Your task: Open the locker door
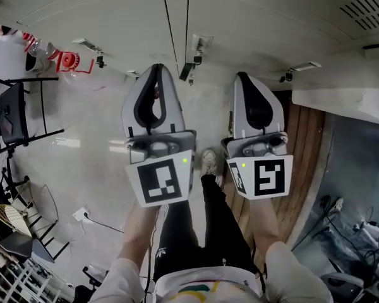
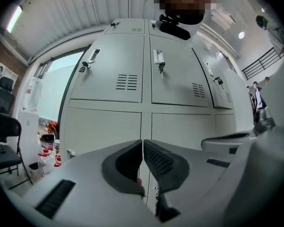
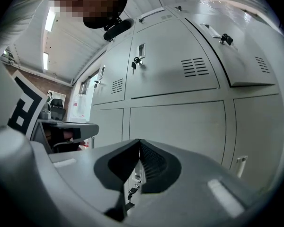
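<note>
- Passes a black chair [image 1: 12,115] at the far left, well apart from the work and no part of it.
- Carries the left hand-held gripper [image 1: 156,69] with jaws pressed fully together on nothing, aimed level at the lockers and well short of touching them.
- Faces the locker bank [image 2: 180,74] straight ahead, with every door in the left gripper view shut flush, a keyed latch [image 2: 159,63] on the upper door just right of the centre seam and a second latch [image 2: 91,56] on the door to its left.
- Carries the right hand-held gripper [image 1: 243,77] just beside the left one, likewise closed tight and empty.
- Ends at right with a wooden floor strip [image 1: 306,156].
- Leaves the whole task undone, by the look of it: no latch reached, no door swung out.
- Cannot tell which door is meant.
- Calls next, as a guess, for closing in on a latch, parting the jaws and pulling.
</note>
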`<action>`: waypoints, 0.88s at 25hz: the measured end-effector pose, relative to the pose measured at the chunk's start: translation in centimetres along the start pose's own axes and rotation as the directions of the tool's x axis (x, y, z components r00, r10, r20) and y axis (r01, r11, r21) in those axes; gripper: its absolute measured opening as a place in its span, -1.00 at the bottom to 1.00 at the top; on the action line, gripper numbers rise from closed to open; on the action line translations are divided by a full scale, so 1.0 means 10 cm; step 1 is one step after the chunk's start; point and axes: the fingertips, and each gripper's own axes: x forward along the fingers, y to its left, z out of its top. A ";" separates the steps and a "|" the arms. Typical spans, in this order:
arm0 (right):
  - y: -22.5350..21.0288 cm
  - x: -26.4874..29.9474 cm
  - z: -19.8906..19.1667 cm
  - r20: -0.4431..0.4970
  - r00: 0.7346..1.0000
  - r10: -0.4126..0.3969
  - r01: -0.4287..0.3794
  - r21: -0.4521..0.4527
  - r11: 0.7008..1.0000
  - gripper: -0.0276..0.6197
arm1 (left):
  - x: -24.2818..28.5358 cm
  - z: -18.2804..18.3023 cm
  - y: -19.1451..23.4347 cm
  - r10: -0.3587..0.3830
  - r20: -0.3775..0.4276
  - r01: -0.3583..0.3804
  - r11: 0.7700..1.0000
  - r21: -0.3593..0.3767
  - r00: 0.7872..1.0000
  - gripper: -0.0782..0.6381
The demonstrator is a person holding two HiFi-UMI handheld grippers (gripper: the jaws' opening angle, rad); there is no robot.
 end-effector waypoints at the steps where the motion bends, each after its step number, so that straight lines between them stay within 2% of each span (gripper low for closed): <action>1: 0.02 0.02 -0.07 -0.007 1.000 0.004 -0.004 -0.002 1.000 -0.90 | 0.00 -0.06 0.02 0.002 -0.005 -0.002 1.000 -0.003 1.000 -0.72; 6: 0.12 0.10 -0.29 -0.039 0.999 0.016 -0.016 -0.010 1.000 -0.90 | -0.01 -0.25 0.08 0.005 -0.032 -0.005 1.000 -0.023 0.999 -0.72; 13: 0.20 0.29 -0.39 -0.061 0.997 0.052 -0.054 -0.039 0.998 -0.90 | 0.00 -0.31 0.16 0.007 -0.036 -0.009 0.999 -0.039 0.999 -0.72; 17: 0.25 0.50 -0.59 -0.110 0.989 0.099 -0.102 -0.022 0.995 -0.66 | -0.02 -0.32 0.18 0.001 -0.029 -0.002 0.999 -0.036 1.000 -0.72; 22: 0.27 0.73 -0.80 -0.140 0.985 0.096 -0.091 0.038 0.995 -0.56 | -0.07 -0.37 0.22 -0.005 -0.030 0.004 0.999 -0.044 1.000 -0.72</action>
